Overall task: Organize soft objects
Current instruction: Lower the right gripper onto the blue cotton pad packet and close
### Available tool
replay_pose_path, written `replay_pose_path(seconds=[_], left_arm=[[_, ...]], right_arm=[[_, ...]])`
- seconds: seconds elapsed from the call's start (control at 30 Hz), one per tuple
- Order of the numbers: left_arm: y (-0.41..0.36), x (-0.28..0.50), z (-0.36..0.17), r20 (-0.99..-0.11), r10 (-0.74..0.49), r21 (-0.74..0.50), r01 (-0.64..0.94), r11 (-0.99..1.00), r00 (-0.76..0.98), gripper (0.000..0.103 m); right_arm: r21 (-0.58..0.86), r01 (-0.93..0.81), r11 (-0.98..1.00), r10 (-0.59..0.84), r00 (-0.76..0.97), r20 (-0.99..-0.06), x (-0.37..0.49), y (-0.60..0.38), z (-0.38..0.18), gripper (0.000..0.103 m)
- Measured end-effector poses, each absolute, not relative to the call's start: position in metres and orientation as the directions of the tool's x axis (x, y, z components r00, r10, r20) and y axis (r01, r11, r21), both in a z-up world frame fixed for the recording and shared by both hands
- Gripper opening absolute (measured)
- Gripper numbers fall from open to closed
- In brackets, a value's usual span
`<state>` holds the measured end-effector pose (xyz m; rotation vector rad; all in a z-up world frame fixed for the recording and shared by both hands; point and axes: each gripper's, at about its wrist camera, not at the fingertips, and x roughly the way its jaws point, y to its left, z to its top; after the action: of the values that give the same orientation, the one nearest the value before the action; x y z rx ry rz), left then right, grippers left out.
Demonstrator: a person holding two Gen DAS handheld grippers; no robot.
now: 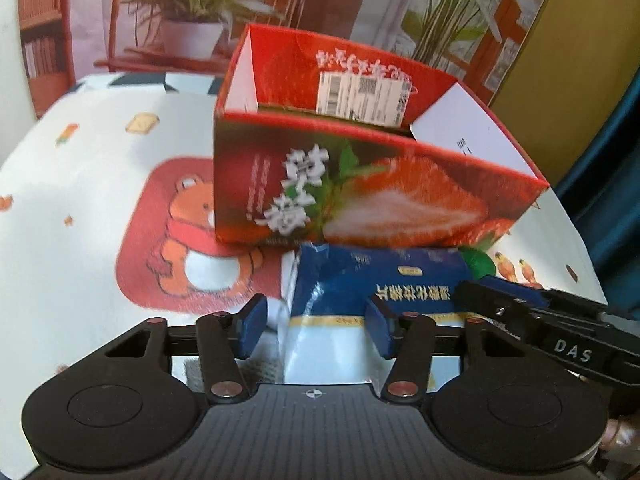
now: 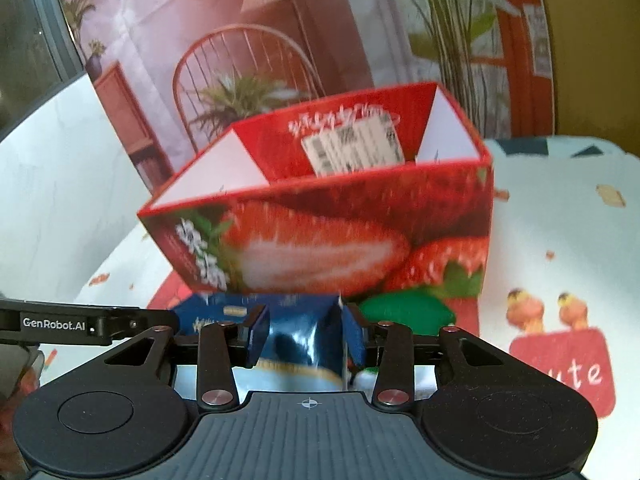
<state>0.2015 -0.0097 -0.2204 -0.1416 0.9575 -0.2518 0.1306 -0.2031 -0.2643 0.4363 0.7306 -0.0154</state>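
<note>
Lying on the tabletop (image 1: 80, 152) just before the strawberry box (image 1: 360, 184), the blue packet (image 1: 360, 280) sits between both tongs; the right tongs (image 2: 306, 338) pinch one end, while the left tongs (image 1: 316, 326) straddle it half-open, its long axis running across them.

"GenRobot.AI" stands on the left tongs (image 2: 60, 324), "DAS" on the right tongs (image 1: 568, 346), perhaps "ute" on the tablecloth (image 2: 576, 372).

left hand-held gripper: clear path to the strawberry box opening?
Probably yes: the strawberry box stands open-topped just beyond the left hand-held gripper, but the blue pack sits between its pads.
</note>
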Motion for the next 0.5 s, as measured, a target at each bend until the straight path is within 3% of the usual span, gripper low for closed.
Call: replay_pose_path(seconds=[0.5], left_arm=[[-0.014,0.196,-0.236,-0.796,-0.306,-0.251,0.176,0.952,0.521,0.053]], right_arm=[[0.357,0.131,0.925,0.164,0.71,-0.685,0.13,-0.194,-0.286,0.04]])
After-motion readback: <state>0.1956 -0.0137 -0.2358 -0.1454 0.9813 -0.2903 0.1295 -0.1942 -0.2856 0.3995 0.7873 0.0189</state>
